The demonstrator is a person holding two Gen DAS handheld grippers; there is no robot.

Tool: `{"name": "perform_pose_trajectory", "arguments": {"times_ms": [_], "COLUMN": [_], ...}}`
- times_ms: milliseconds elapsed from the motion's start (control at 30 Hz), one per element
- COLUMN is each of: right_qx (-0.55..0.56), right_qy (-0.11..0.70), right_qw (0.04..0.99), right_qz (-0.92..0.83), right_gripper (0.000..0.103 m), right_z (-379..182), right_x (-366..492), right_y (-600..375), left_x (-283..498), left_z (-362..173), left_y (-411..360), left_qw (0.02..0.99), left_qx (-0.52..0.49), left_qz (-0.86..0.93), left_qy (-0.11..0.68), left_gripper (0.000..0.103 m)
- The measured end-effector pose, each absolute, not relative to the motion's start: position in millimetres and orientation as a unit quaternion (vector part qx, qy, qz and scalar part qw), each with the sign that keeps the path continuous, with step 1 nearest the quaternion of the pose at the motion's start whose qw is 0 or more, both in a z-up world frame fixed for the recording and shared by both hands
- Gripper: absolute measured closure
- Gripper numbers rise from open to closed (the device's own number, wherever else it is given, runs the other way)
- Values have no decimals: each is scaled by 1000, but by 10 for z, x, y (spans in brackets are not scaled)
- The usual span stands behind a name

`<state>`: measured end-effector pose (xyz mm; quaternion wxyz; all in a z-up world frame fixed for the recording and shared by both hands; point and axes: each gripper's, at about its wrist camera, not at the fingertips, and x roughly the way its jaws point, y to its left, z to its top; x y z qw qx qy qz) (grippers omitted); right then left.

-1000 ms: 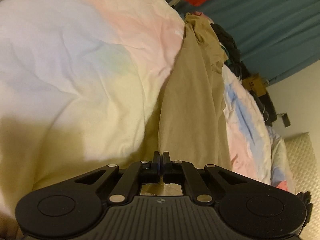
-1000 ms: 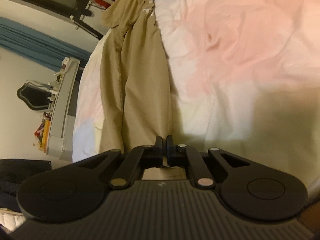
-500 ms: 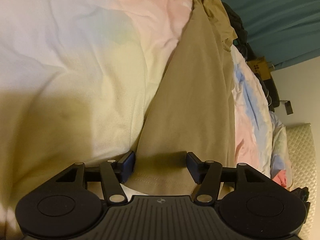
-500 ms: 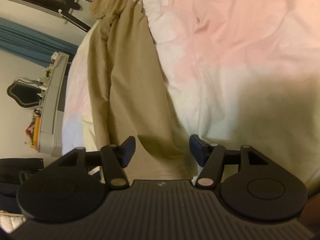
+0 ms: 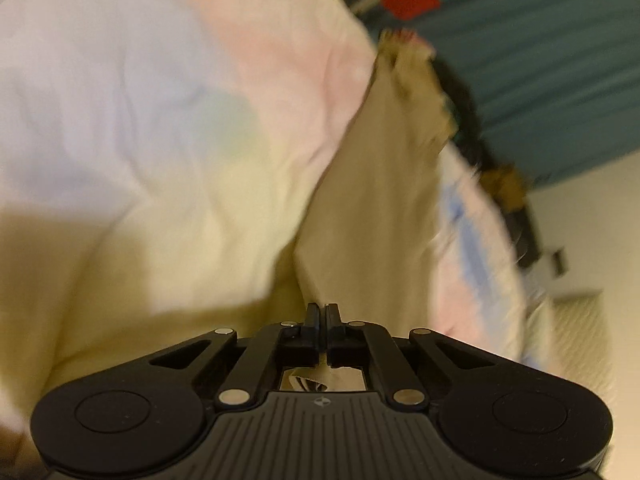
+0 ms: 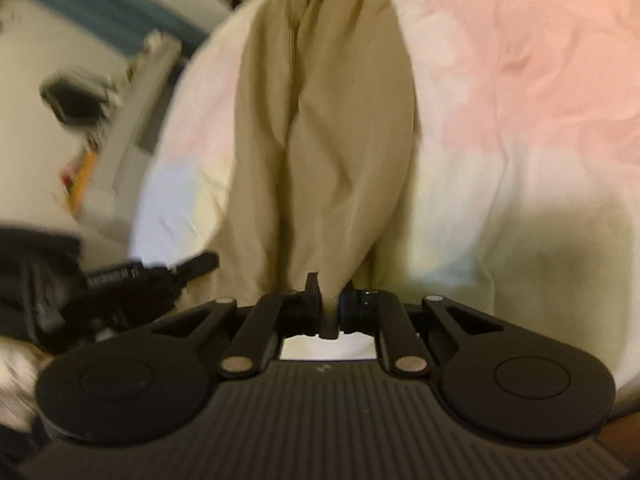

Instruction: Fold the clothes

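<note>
Task item: one tan garment (image 5: 372,208), lying lengthwise on the bed (image 5: 160,128). The bed's pastel cover is the landmark for all positions below.

Left gripper (image 5: 323,312): jaws pressed together on the near edge of the garment. A scrap of tan fabric shows in the opening behind the jaws. The cloth runs from the jaws away across the cover to a bunched far end near the bed's far edge, below the teal curtain (image 5: 560,80).

Right gripper (image 6: 330,286): jaws pinching a gathered fold of the same garment (image 6: 324,140). The fabric rises from the cover in a taut, creased cone toward the jaws.

Both views are motion-blurred.

Progress, as judged:
1. Near edge gripped at two points: done.
2. No completed fold is visible; the garment is extended at full length over the cover.
3. Remaining: carry the held edge toward the far end, lay it down, release, then make any further folds.

A dark object (image 6: 152,272) sits at the cover's left edge in the right wrist view; its identity cannot be determined.
</note>
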<state>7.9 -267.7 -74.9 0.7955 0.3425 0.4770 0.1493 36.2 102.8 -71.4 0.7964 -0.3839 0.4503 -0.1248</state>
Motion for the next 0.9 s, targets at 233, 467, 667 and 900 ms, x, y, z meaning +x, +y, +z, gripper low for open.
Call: {"name": "perform_pose_trajectory", "arguments": {"times_ms": [233,467,667,900], "right_qx": [376,373,397,438], "right_qy": [364,314,344,352], "right_qw": [835,854,832,810], "right_qz": [170,182,177,168], "right_gripper": [92,92,92,92], "right_z": [344,752,346,93], "right_x": [87,-202,-737,-1040], "right_y": [-3102,-3235,-3170,-3232], "left_x": [398,72,-600,-626], "left_z": [263,623,361,177], "left_y": [940,726,714,786], "left_qw": [813,833,830,823], "left_qx": [-415,-388,-359,-361], "left_qz": [-171,-180,-165,-156], "left_qy": [370,352,394,410], "left_gripper": [101,101,101,101]}}
